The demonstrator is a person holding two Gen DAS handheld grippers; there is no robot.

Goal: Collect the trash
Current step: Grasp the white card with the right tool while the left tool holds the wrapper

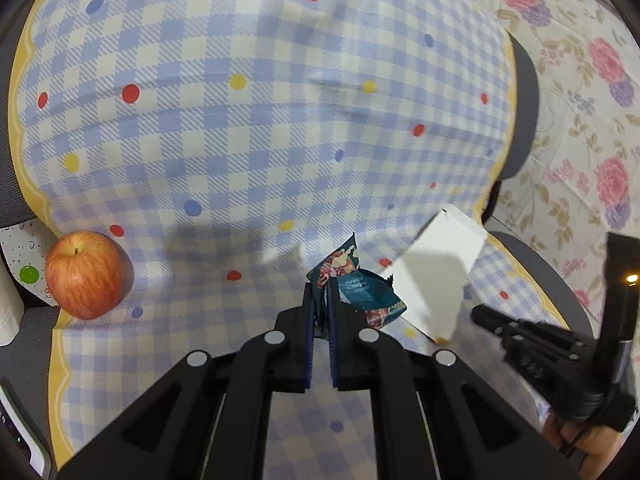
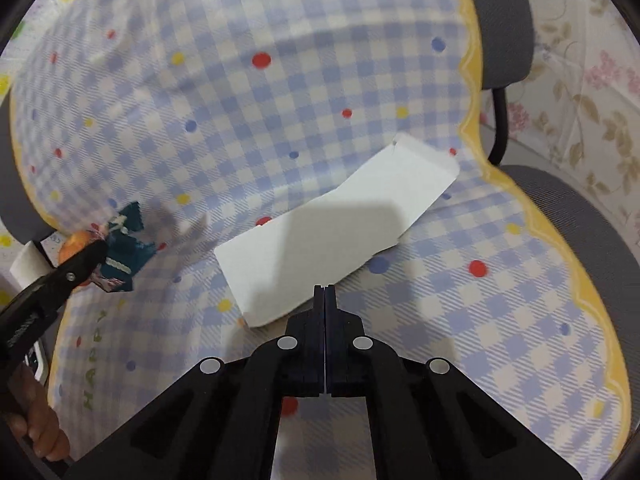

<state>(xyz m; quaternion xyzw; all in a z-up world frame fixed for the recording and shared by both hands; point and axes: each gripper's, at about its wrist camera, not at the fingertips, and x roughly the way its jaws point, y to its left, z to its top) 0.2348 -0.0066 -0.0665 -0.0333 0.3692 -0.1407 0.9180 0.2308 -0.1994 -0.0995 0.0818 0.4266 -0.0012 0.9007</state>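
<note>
Nearest in the left wrist view, the left gripper point(image 1: 321, 300) was clamped on a crumpled teal snack wrapper point(image 1: 360, 290), which stood up from between its blue pads above the checked tablecloth point(image 1: 260, 128). Just right of the wrapper lay a flat white carton point(image 1: 434, 276), and at the right edge the right gripper point(image 1: 480, 316) showed side-on. Only this view showed the whole red apple point(image 1: 84, 274), resting near the cloth's left edge. In the right wrist view, the right gripper point(image 2: 325, 290) had its fingers pressed together on nothing, just short of the white carton point(image 2: 336, 236). Far left there, the left gripper point(image 2: 94, 254) held the wrapper point(image 2: 120, 256), largely hiding the apple point(image 2: 76, 244). Grey chairs point(image 2: 508, 20) stood beyond the cloth's right edge.
</note>
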